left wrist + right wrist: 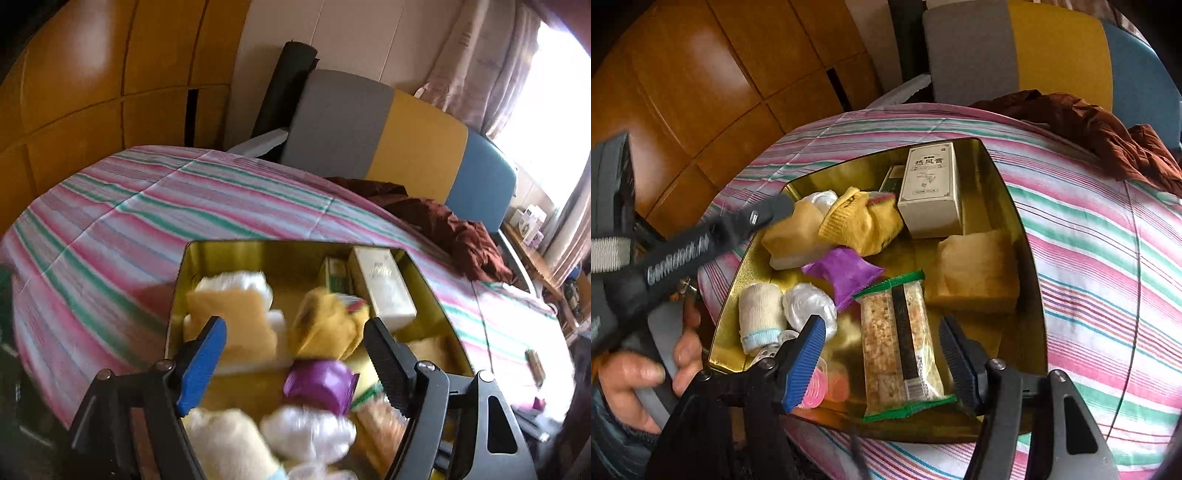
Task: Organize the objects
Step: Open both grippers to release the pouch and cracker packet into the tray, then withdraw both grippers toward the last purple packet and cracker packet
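A gold tin tray (1027, 280) on a striped cloth holds several things: a white box (931, 192), a yellow sock (860, 221), a purple packet (846, 275), a green-edged snack bar (901, 343), a tan sponge block (975, 273) and a rolled white sock (761, 317). My right gripper (882, 350) is open above the snack bar. My left gripper (295, 350) is open and empty over the tray's left part (177, 295), near the yellow sock (325, 325) and purple packet (317, 384). The left gripper also shows in the right wrist view (775, 212).
The striped cloth (147, 221) covers the table. A dark red cloth (454, 229) lies at the far right. A grey, yellow and blue backrest (406, 140) stands behind the table. Wooden panels (92, 92) are at the left.
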`<control>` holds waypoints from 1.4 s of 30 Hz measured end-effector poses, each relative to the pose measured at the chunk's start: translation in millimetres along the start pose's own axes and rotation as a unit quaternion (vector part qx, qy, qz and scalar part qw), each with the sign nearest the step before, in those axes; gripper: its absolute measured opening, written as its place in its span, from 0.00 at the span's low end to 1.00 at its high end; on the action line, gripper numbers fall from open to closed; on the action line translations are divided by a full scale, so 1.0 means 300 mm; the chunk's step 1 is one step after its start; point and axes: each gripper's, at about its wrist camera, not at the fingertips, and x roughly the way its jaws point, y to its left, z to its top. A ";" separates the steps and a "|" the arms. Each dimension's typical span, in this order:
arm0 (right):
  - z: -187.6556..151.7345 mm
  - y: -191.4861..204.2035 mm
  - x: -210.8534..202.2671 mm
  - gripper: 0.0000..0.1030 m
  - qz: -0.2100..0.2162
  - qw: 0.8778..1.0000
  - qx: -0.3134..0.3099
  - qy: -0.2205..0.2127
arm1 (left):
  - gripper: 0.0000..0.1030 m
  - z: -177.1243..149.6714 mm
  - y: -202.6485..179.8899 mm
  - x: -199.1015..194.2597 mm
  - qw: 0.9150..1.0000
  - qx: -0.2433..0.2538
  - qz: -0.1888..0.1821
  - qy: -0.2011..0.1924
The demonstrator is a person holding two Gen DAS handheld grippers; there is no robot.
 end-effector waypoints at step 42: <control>-0.129 -0.421 -0.328 0.75 -0.167 0.978 0.119 -0.048 | 0.79 -0.179 -0.239 -0.155 0.991 0.135 -0.011 -0.023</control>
